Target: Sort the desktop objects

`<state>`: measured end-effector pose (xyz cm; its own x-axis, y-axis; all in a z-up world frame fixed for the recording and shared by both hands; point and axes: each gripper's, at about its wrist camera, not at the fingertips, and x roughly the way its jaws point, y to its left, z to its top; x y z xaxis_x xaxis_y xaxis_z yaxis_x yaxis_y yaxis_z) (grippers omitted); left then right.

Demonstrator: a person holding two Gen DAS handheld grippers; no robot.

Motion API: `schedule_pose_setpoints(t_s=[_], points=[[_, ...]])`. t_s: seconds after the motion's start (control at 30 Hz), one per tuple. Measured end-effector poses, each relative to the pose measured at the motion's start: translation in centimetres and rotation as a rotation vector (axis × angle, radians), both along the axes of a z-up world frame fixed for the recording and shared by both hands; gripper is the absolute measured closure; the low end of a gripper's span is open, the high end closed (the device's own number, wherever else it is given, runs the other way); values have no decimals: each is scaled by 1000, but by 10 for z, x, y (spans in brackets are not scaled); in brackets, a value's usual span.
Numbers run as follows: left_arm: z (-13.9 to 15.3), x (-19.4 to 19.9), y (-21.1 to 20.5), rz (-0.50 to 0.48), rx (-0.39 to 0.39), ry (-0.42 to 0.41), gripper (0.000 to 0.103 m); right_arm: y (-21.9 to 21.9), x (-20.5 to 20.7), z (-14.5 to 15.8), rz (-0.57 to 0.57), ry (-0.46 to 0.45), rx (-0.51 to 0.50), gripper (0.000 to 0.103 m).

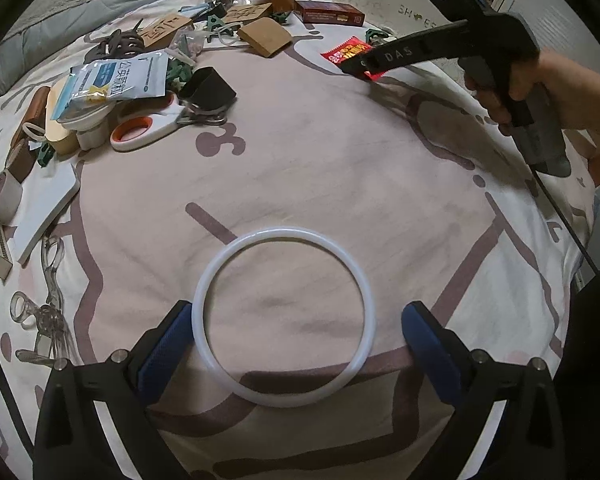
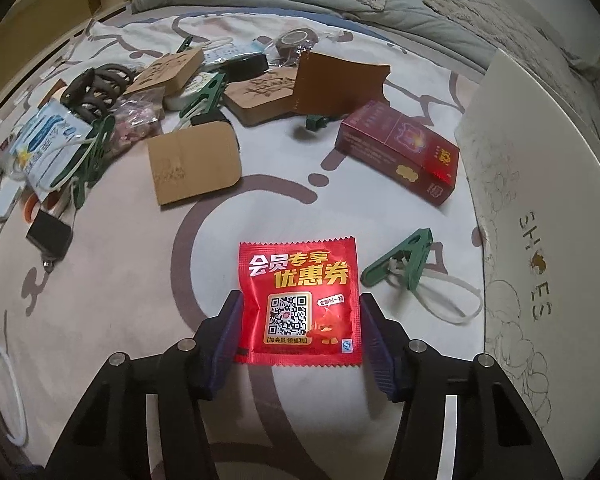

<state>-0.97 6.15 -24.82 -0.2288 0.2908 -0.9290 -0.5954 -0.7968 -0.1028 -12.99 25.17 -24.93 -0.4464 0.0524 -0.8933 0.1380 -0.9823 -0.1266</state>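
White ring [image 1: 284, 318] betw spread left hand-held gripper [image 1: 296, 344]; right hand-held gripper [image 2: 300, 336] pinching red sachet [image 2: 298, 302] edges; bedsheet [image 1: 320, 184] bare ahead.

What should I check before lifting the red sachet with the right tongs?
1. Red sachet between the right tongs: ok, a pad at each side edge.
2. Pads pressing the sachet: ok, both pads meet its edges.
3. Sachet clear of the green clip: ok, apart.
4. Left tongs out of the way: ok, wide open around the white ring, which lies on the bedsheet.
5. Drop spot chosen: cannot tell.
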Motion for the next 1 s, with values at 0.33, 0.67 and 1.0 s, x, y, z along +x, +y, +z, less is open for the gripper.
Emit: schedule_pose_setpoints(t_s=[0.33, 0.67, 1.0], points=[[2, -4, -2, 12, 7, -7, 4, 0, 19, 2, 32, 1, -1, 51], [7, -7, -10, 55, 19, -36, 18, -7, 31, 6, 68, -9, 30, 56], [16, -19, -14, 106, 13, -8, 18, -5, 40, 16, 63, -2, 19, 68]])
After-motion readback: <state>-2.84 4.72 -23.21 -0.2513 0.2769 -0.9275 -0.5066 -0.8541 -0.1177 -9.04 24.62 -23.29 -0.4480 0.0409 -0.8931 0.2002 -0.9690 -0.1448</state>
